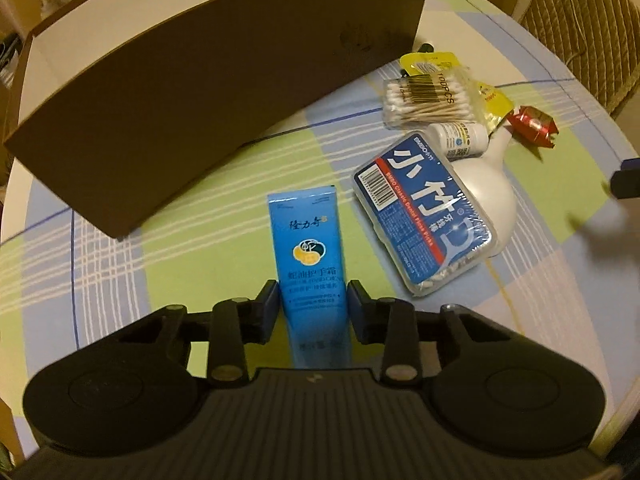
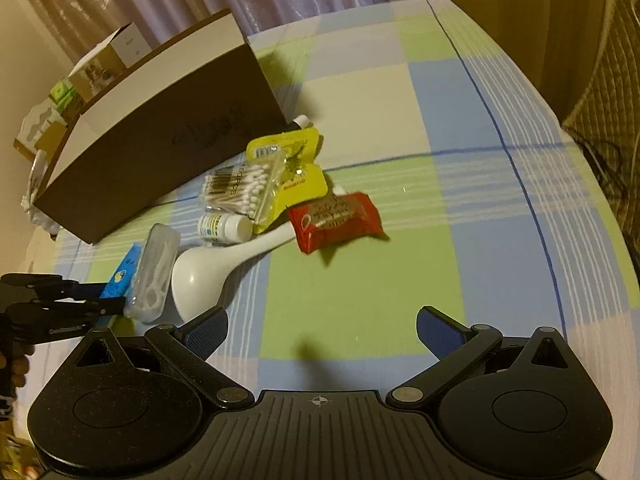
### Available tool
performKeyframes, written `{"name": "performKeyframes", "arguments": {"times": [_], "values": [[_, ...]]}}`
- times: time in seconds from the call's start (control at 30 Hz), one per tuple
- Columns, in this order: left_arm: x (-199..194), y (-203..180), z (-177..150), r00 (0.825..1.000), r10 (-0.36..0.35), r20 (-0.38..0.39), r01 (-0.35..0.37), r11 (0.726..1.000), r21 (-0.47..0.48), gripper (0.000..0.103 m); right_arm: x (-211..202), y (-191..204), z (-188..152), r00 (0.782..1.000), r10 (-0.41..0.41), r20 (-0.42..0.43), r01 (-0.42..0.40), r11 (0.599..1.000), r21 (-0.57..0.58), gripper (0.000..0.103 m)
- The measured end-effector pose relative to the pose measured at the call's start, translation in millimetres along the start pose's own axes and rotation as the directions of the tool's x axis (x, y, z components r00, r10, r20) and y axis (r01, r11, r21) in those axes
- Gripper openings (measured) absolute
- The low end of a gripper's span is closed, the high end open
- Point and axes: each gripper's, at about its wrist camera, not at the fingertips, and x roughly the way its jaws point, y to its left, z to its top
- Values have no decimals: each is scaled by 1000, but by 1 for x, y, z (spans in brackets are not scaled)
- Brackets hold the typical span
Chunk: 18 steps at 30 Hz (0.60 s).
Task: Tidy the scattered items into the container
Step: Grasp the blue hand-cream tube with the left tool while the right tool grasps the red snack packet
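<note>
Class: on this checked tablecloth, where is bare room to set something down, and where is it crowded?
Bare: tablecloth right of the red packet, ahead of the right gripper. Crowded: cotton swabs, spoon, floss box beside the brown box.

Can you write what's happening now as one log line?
left gripper: around blue tube, not shut | right gripper: open, empty | brown box: waiting

My left wrist view sits low and close over the tabletop (image 1: 120, 248), facing the brown box (image 1: 192, 92). My right wrist view looks from further right, higher, across the same cloth toward that box (image 2: 168, 148). Both share the floss case (image 1: 424, 216) (image 2: 156, 272) and white spoon (image 1: 492, 184) (image 2: 208, 276).
</note>
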Motion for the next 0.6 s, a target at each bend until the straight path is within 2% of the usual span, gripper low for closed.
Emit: {"name": "performKeyframes", "arguments": {"times": [0.13,0.3,0.57,0.6], "values": [[-5,6,-8,1000,16,-7,-16,1000,-16,30,11,0,11,1000,15,18,-14,999,-51,103],[-13,25,-21,998,58,-34,-61,993,-98,30,24,-2,29,999,38,35,-33,992,-118,103],[-19,34,-30,996,77,-43,-84,982,-168,31,57,-8,53,999,28,-21,-32,978,-207,102],[-19,34,-30,996,80,-41,-86,981,-172,31,61,-10,54,999,26,-33,-32,977,-209,86]]}}
